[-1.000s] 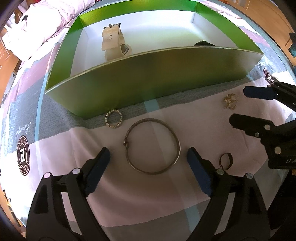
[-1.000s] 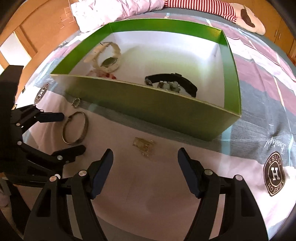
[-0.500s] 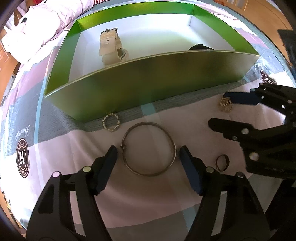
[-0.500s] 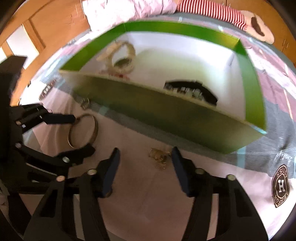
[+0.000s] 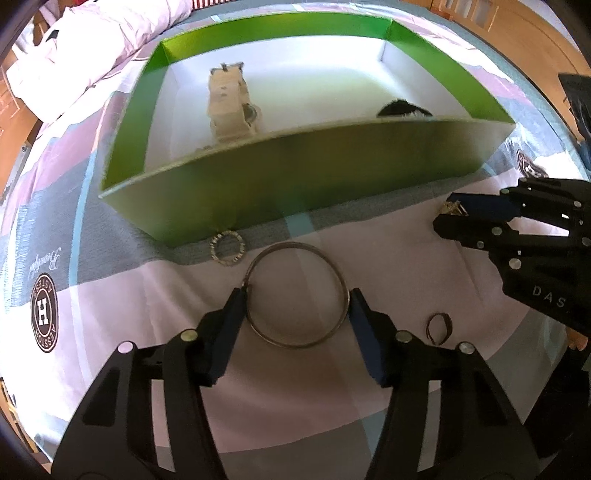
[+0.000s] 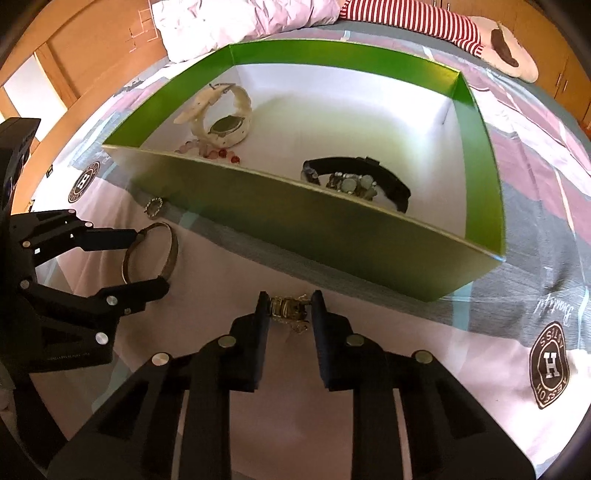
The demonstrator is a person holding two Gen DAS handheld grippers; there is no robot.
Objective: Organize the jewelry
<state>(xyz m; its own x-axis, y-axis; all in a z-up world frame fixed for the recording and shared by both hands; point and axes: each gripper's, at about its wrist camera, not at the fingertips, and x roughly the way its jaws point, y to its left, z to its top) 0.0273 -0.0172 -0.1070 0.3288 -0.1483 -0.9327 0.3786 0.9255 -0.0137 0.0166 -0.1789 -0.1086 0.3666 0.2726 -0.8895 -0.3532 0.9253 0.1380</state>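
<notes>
A thin metal bangle [image 5: 297, 293] lies on the bedspread in front of the green box [image 5: 295, 177]. My left gripper [image 5: 295, 308] has closed onto it, a pad touching each side; it also shows in the right wrist view [image 6: 147, 258], around the bangle [image 6: 171, 251]. My right gripper [image 6: 288, 308] is shut on a small gold trinket [image 6: 290, 308] on the bed. In the left wrist view it [image 5: 448, 218] sits at the right by the trinket [image 5: 454, 208]. A small studded ring [image 5: 227, 248] and a dark ring [image 5: 439, 328] lie loose.
The box [image 6: 369, 229] holds a white watch [image 6: 225, 118], a black bracelet [image 6: 358, 181] and pink and red beads [image 6: 210, 151]. A white duvet [image 6: 240, 22] and a striped plush toy [image 6: 443, 26] lie beyond the box. Wooden furniture surrounds the bed.
Both grippers moved forward and closed: the left one onto the bangle's sides, the right one onto the gold trinket. The jewelry still lies on the bed.
</notes>
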